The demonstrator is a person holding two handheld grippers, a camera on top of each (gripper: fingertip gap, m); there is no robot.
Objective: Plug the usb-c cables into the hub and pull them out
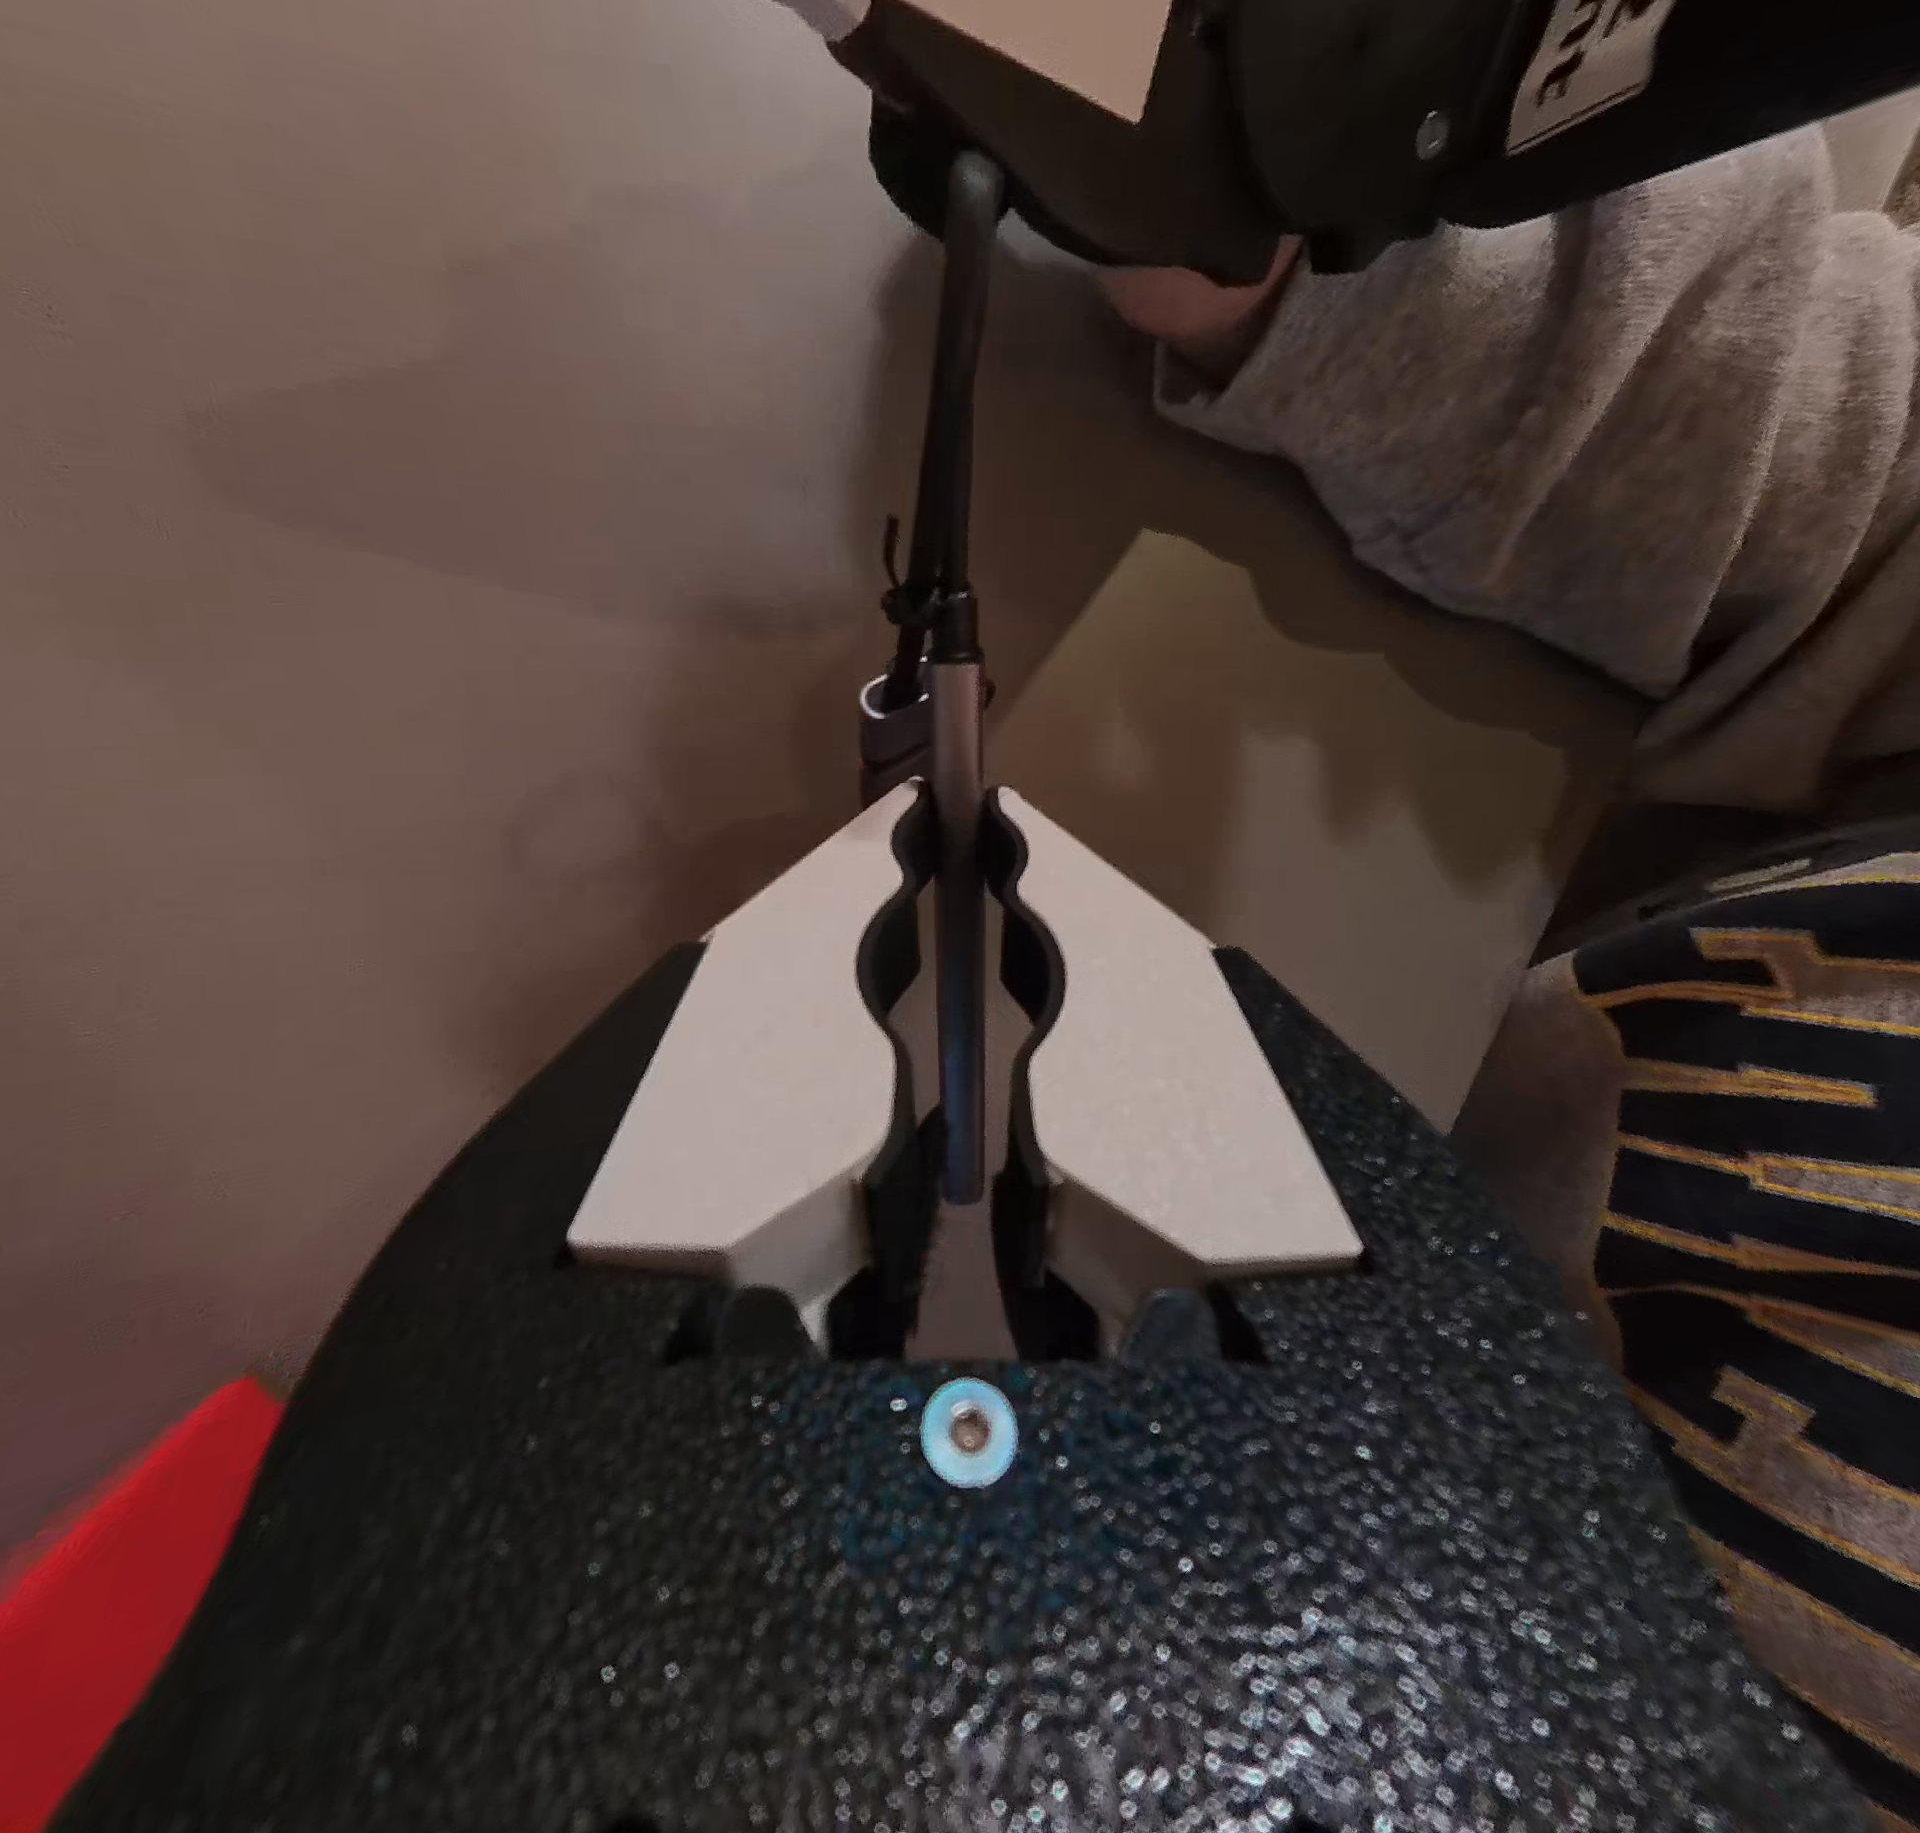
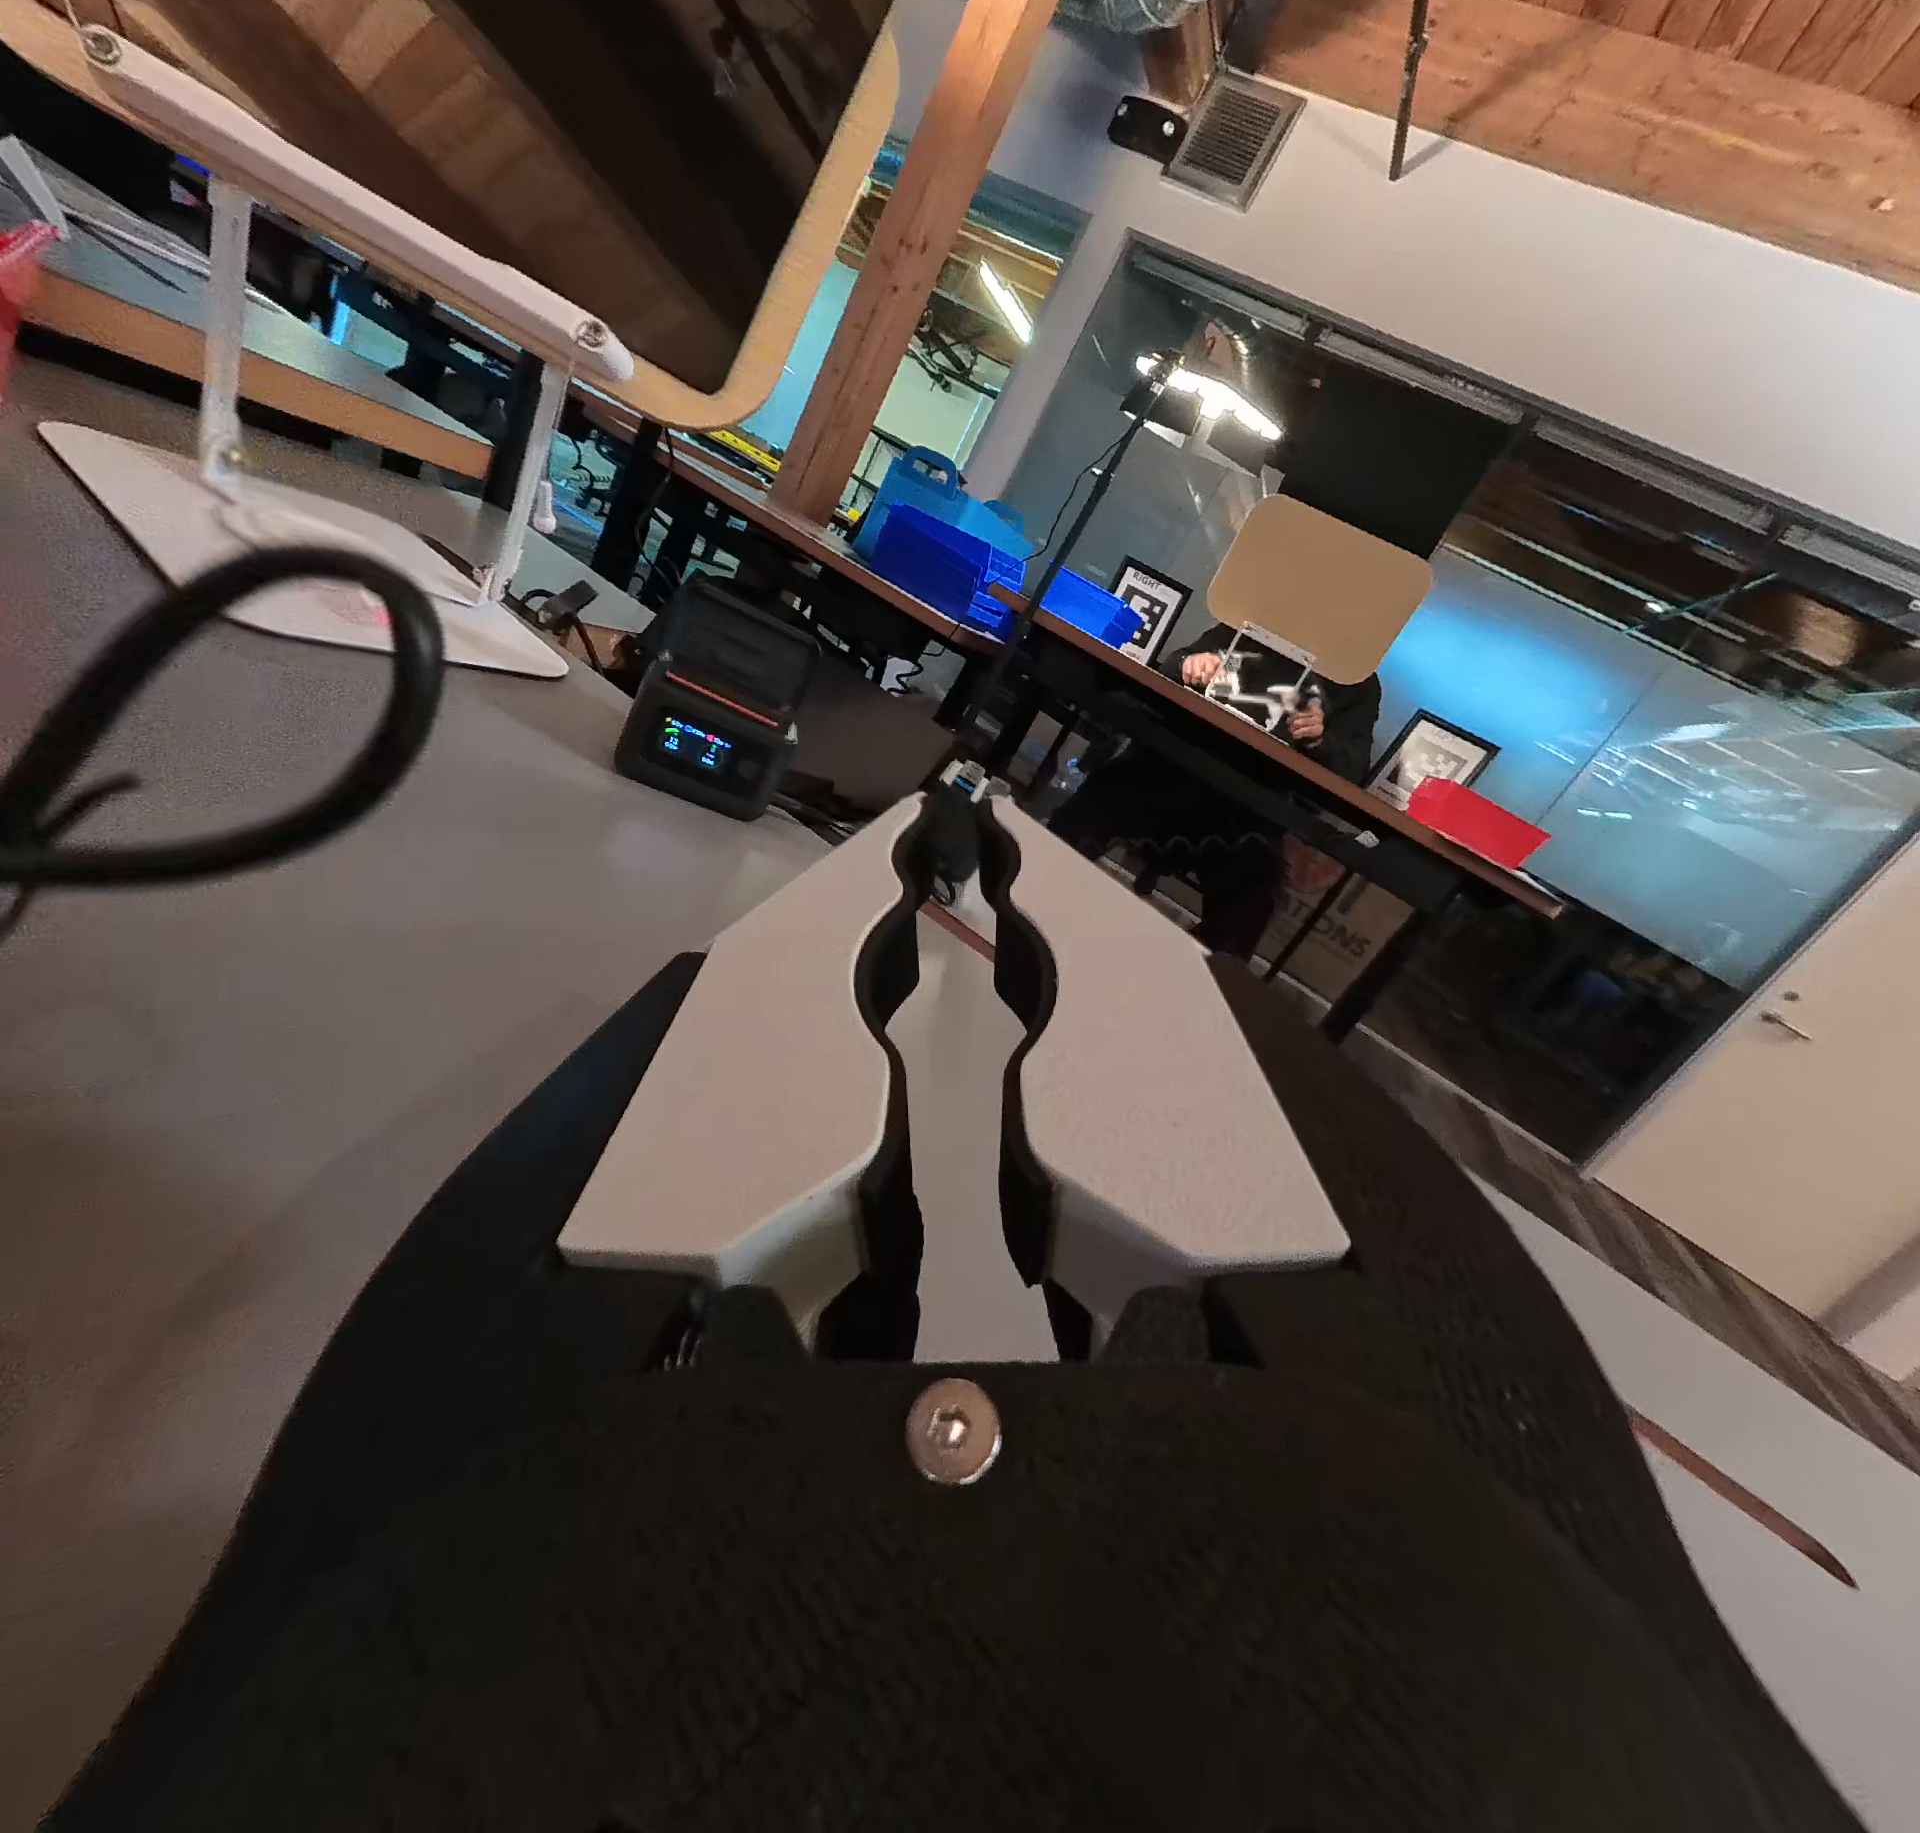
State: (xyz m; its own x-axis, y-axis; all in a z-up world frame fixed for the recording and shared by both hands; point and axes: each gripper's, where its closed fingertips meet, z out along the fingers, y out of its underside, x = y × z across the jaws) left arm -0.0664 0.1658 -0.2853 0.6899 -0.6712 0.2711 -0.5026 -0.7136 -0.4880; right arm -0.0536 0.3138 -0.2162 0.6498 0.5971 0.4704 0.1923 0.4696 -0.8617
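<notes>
In the left wrist view my left gripper (image 1: pixel 956 796) is shut on a thin grey hub (image 1: pixel 956 952), seen edge-on between the pads. A black cable (image 1: pixel 956 381) runs from the hub's far end up to my right gripper (image 1: pixel 940 168) at the top of the frame. A small grey connector (image 1: pixel 881 715) hangs just left of the hub's tip. In the right wrist view my right gripper (image 2: pixel 954 807) is shut on a black usb-c plug (image 2: pixel 948 843) at its fingertips, with the metal end poking out past them. A loop of black cable (image 2: pixel 260 723) shows at the left.
A grey sleeve (image 1: pixel 1558 433) and a dark striped cloth (image 1: pixel 1766 1212) fill the right of the left wrist view. On the grey table stand a white stand (image 2: pixel 312 557) and a black power unit (image 2: pixel 717 713). Blue bins (image 2: pixel 956 547), a red bin (image 2: pixel 1475 817) and a person (image 2: pixel 1288 713) are at a far table. Spacing between my two grippers at the tips: around 15 cm.
</notes>
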